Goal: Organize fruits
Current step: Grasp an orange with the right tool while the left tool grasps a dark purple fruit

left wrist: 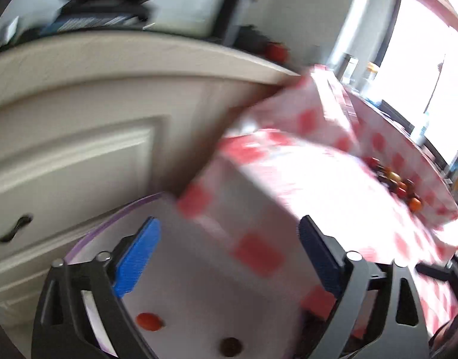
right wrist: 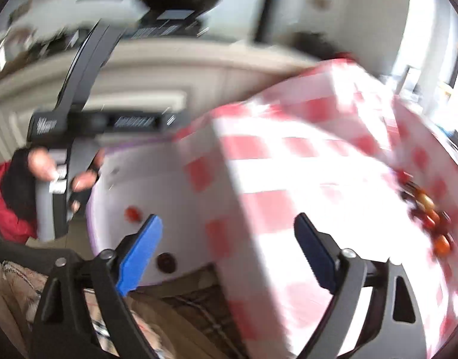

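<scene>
Both views are blurred by motion. A white basin with a purple rim [left wrist: 115,218] [right wrist: 93,209] sits low beside a table draped in a red-and-white checked cloth [left wrist: 288,179] [right wrist: 288,161]. A red fruit [left wrist: 148,320] [right wrist: 132,214] and a dark fruit [left wrist: 230,345] [right wrist: 166,261] lie in the basin. A cluster of small red, orange and yellow fruits [left wrist: 396,182] [right wrist: 426,209] lies on the cloth at the right. My left gripper [left wrist: 229,254] is open and empty over the basin and cloth edge. My right gripper [right wrist: 229,251] is open and empty over the same spot.
A cream cabinet door with a dark handle [left wrist: 10,230] stands behind the basin. The other hand-held gripper's grey body [right wrist: 67,125] and the gloved hand [right wrist: 40,164] show at the left. A bright window [left wrist: 423,74] is at the right. Woven fabric [right wrist: 181,308] lies below.
</scene>
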A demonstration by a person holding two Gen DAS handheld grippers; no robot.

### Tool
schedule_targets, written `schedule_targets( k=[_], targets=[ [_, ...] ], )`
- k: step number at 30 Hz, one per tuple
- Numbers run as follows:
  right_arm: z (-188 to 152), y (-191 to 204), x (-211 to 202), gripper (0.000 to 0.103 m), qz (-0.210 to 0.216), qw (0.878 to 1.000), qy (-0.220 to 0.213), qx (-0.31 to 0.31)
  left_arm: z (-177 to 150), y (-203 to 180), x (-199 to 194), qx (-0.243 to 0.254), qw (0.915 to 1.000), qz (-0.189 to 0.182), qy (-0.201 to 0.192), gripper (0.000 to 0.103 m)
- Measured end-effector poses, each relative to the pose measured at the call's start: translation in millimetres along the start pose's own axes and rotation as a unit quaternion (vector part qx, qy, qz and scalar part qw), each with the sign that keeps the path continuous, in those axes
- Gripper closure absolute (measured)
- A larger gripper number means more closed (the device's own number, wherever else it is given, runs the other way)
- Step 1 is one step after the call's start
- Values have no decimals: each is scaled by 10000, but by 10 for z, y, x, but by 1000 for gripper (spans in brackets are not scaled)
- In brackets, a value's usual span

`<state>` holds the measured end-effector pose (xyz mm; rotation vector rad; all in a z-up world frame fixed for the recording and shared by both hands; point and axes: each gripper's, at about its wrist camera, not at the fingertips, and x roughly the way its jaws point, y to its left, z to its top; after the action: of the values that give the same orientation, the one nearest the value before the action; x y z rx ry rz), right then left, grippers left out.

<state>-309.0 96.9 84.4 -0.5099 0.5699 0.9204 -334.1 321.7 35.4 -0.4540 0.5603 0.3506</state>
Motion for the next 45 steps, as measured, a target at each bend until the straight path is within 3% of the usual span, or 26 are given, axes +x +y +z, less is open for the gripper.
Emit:
schedule_targets(
  k=[5,10,14,18,21,23,26,28,31,34,37,42,44,45],
  targets=[
    [-279,-850,-339,4,-676,9908,-478,1074,40,-1093,-27,916,9919,-836,277,12],
    [-785,-1806,-551,2,-1479,9623,-465,2236,-39,-2165,370,1641,9737,-1462,598,12],
    [-1214,-2579,-640,2,-1769,9311,-383,3168,-111,-2921,736,1867,9649,-1715,686,12],
    [-1716,-3375,-598,2,-2175,8853,-238,4104,-94,-3598,1239,1935,9593,-1906,774,12],
    [-1933,-3879,-454,2,-2367,8593,77,4533,-156,-4023,1719,2206,9474,-2050,1080,12],
    [-1950,-4123,-342,2,-2332,8564,174,4604,-194,-4231,1999,2362,9388,-2143,1305,12],
    [-1883,-4365,-106,2,-2203,8603,302,4587,-211,-4337,2376,2293,9356,-2130,1636,12],
    [-1812,-4482,132,2,-2060,8655,414,4547,-158,-4259,2465,1974,9371,-2226,1826,12],
    [-1578,-4583,407,2,-1869,8793,446,4357,-94,-4080,2484,1547,9427,-2363,1776,12],
    [-1310,-4673,679,3,-1998,8919,517,4024,-46,-3987,2511,1286,9428,-2509,1779,12],
    [-1177,-4814,906,14,-2059,8893,641,4034,-13,-3941,2542,1132,9395,-2627,1888,12],
    [-1164,-5011,1102,33,-2023,8778,846,4258,4,-3906,2583,998,9409,-2611,1910,12],
    [-1164,-4978,1095,57,-2100,8789,823,4203,1,-3903,2593,980,9416,-2584,1926,12],
    [-1172,-4957,1078,56,-2175,8780,800,4188,1,-3904,2593,981,9419,-2569,1928,12]
  ],
)
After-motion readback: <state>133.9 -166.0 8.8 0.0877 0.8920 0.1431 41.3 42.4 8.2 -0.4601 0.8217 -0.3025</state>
